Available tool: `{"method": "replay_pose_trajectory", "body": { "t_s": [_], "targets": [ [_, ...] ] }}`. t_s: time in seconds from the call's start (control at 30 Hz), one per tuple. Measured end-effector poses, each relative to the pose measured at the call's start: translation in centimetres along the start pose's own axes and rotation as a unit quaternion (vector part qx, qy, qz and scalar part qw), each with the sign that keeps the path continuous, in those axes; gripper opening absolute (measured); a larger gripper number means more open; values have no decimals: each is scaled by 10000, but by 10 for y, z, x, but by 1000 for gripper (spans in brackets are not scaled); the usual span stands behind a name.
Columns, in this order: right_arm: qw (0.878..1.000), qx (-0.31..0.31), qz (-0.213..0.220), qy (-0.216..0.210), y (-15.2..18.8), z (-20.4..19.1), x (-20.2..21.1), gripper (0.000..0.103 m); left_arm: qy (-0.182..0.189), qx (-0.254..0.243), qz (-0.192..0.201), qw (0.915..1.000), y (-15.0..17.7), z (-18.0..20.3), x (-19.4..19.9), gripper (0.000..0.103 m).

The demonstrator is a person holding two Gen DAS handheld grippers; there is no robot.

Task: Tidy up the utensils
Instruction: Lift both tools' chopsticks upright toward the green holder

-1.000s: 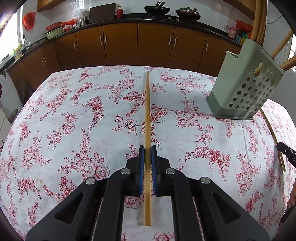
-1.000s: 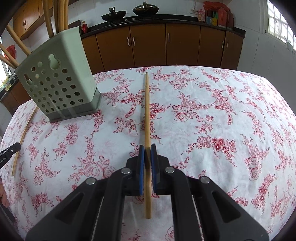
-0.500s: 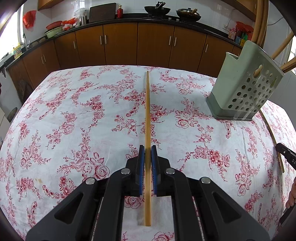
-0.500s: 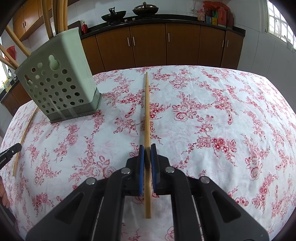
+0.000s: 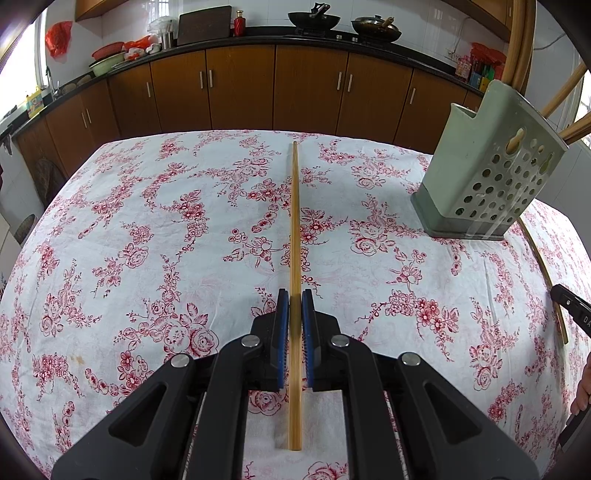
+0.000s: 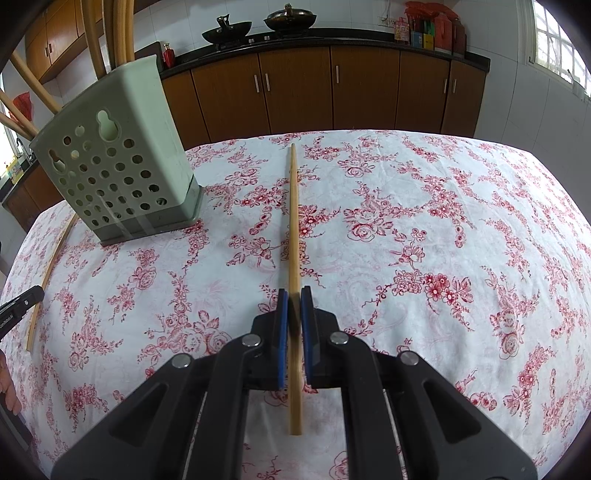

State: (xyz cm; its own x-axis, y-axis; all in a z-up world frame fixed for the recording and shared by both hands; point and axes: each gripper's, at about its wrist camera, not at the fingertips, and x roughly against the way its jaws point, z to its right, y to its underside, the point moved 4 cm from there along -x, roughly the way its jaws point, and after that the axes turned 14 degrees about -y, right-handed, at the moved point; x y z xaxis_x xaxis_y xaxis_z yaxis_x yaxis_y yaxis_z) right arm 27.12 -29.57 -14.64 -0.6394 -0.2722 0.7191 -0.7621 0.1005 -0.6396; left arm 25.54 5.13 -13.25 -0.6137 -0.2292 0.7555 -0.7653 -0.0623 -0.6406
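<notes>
Each of your grippers clamps one wooden chopstick over the floral tablecloth.

Left gripper and right gripper pinch a chopstick lengthwise, likely ready for the perforated green utensil holder, which stands between them, further ahead. Nothing has moved since a second ago.

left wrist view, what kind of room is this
Most likely a home kitchen: brown wooden cabinets run under a dark counter with woks on the hob, and a utensil holder stands on a table with a floral tablecloth.
</notes>
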Motion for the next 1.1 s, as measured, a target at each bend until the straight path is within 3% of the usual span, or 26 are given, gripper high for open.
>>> {"method": "replay_pose_trajectory", "body": {
  "t_s": [0.23,0.5,0.7,0.87,1.1],
  "targets": [
    [9999,95,-28,53,12,-3,6,8,-38,-231,51,9997,12,6,11,16],
    [10000,76,-26,42,21,-1,13,8,-42,-222,45,9997,20,4,18,16],
    [9998,140,-8,102,25,-2,19,8,-79,-265,38,9996,26,0,23,7],
    [9989,228,381,130,19,-5,47,8,17,-102,215,9997,19,-16,41,7],
    [9926,435,1126,142,-11,-12,100,8,252,225,862,9957,-12,-35,87,7]
  ]
}}
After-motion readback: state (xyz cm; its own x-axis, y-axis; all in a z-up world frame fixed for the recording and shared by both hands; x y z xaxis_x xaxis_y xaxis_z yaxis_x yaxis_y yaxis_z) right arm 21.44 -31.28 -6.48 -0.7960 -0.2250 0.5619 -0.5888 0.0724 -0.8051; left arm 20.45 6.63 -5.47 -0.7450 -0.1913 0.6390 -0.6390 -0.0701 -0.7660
